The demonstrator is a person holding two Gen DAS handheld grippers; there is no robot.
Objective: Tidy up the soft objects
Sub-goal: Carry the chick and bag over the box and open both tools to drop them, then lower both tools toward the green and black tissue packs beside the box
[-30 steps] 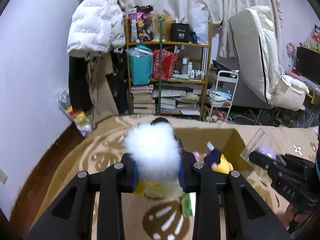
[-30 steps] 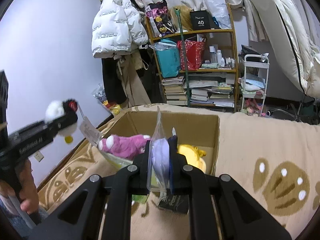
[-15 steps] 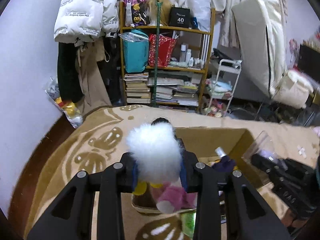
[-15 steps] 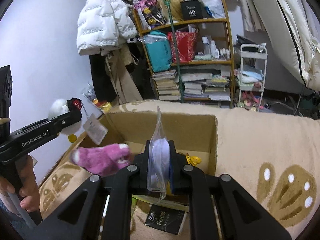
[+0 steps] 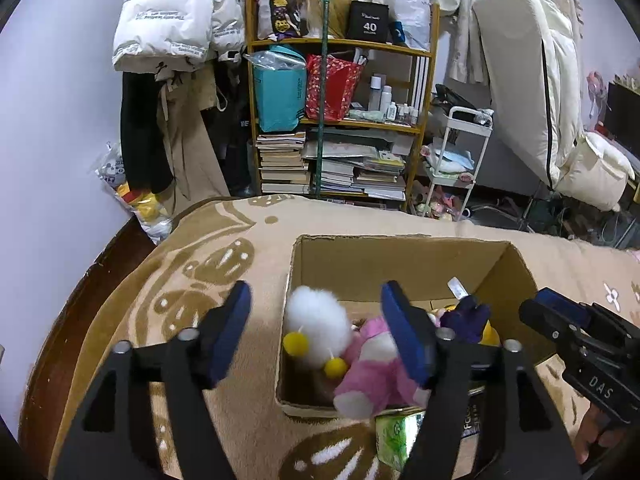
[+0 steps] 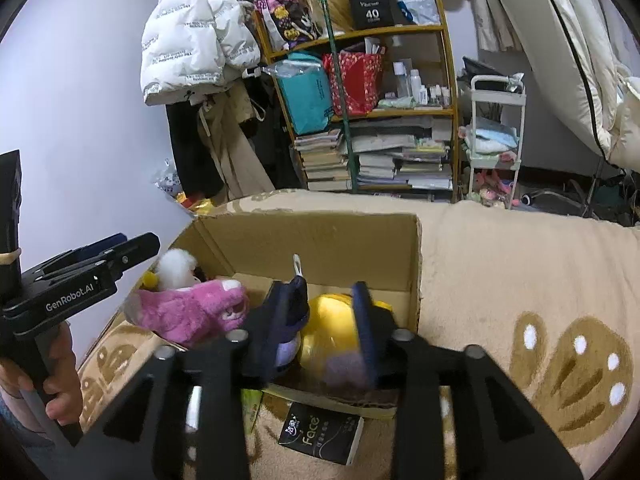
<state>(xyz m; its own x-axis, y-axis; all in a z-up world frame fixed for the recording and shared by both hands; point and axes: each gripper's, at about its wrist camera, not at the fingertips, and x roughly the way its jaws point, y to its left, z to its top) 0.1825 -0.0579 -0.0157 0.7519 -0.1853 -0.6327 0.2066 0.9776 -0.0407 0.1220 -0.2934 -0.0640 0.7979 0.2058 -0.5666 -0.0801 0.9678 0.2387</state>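
An open cardboard box (image 5: pixel 404 264) (image 6: pixel 320 240) stands on a beige blanket. Inside lie a white fluffy toy with yellow feet (image 5: pixel 318 322) (image 6: pixel 174 266), a pink plush (image 5: pixel 376 364) (image 6: pixel 192 308), a yellow plush (image 6: pixel 330 334) and a dark purple plush (image 5: pixel 466 318) (image 6: pixel 290 320). My left gripper (image 5: pixel 320 332) is open and empty above the box's near left corner, over the white toy. My right gripper (image 6: pixel 324 320) is open above the box's near side, with the purple plush by its left finger. Each gripper shows in the other's view (image 5: pixel 580 344) (image 6: pixel 80 276).
A black tissue pack marked Face (image 6: pixel 320 434) and a green packet (image 5: pixel 394 438) lie in front of the box. A cluttered bookshelf (image 5: pixel 340 120), a hanging white jacket (image 5: pixel 176 20) and a small white cart (image 5: pixel 456 160) stand beyond the bed. The blanket (image 6: pixel 520 280) spreads right.
Both grippers opened. The white fluffy toy left my left gripper and now lies in the box. The purple plush in its clear bag left my right gripper and now lies in the box.
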